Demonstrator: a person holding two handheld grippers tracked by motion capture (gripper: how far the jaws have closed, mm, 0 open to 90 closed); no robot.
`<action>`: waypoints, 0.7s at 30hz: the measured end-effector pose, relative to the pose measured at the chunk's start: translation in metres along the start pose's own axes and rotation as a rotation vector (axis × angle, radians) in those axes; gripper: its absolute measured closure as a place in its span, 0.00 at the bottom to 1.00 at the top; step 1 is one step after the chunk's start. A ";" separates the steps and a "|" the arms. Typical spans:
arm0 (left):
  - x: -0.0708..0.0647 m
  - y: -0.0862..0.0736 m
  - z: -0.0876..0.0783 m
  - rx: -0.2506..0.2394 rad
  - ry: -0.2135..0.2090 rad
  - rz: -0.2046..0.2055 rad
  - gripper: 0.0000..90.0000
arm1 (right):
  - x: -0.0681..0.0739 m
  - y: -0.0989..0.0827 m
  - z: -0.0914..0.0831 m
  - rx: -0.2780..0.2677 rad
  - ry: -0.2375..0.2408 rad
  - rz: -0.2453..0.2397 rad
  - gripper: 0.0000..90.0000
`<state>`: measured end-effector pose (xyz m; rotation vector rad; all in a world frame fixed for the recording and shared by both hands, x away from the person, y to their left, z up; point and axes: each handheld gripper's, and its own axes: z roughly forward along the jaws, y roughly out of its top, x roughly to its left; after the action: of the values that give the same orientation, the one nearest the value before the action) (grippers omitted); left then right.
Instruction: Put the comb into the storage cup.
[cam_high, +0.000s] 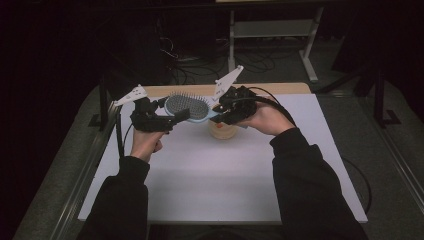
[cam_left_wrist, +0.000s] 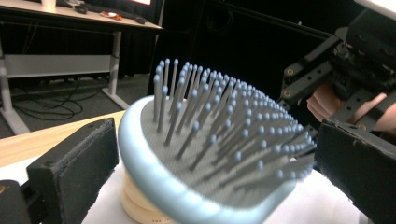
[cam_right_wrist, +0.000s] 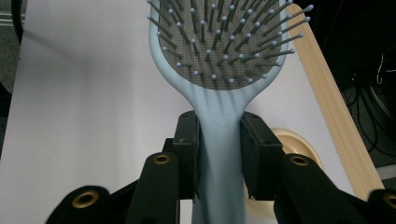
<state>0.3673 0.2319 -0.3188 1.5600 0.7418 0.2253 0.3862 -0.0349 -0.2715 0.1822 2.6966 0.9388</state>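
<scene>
Holding the hairbrush (cam_right_wrist: 219, 116) by its pale blue handle, the right gripper (cam_right_wrist: 219, 154) has its two jaws pressed flat against either side of the neck, just below where the handle widens into the head. That grip looks firm, with the bristles facing up and the head reaching out well beyond the jaw tips.

In the left gripper view, the left gripper (cam_left_wrist: 210, 163) has its jaws spread wide, one pad on each side of the brush head (cam_left_wrist: 210, 149). A clear gap shows between the left-hand pad and the blue rim; on the other side the bristle tips come close to the pad, and I cannot tell whether they touch it. So the head sits between these jaws but is not pinched.

Beneath the brush, below both sets of jaws, stands a small cream tub (cam_high: 223, 130) on the white table (cam_high: 210, 175).

Judging from this, the likely trouble is in the handover. If the left jaws close across the bristles instead of the solid rim, the pins would bend and the pads could slide off. If the right jaws let go before the left ones bite, the head would drop onto the tub and may knock it over. Pulling while both hold could twist the handle out of the right jaws.
</scene>
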 end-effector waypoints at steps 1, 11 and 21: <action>0.000 0.000 0.001 0.002 0.007 -0.006 0.00 | 0.000 0.000 0.001 0.002 0.001 -0.001 0.76; 0.003 0.001 0.004 0.001 0.009 -0.041 0.02 | 0.001 0.004 0.011 -0.004 0.011 -0.005 0.76; 0.009 -0.002 0.000 -0.040 0.036 -0.109 0.13 | 0.002 0.006 0.013 -0.020 -0.013 -0.007 0.75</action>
<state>0.3736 0.2364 -0.3228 1.4762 0.8429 0.1869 0.3886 -0.0223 -0.2775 0.1743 2.6735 0.9597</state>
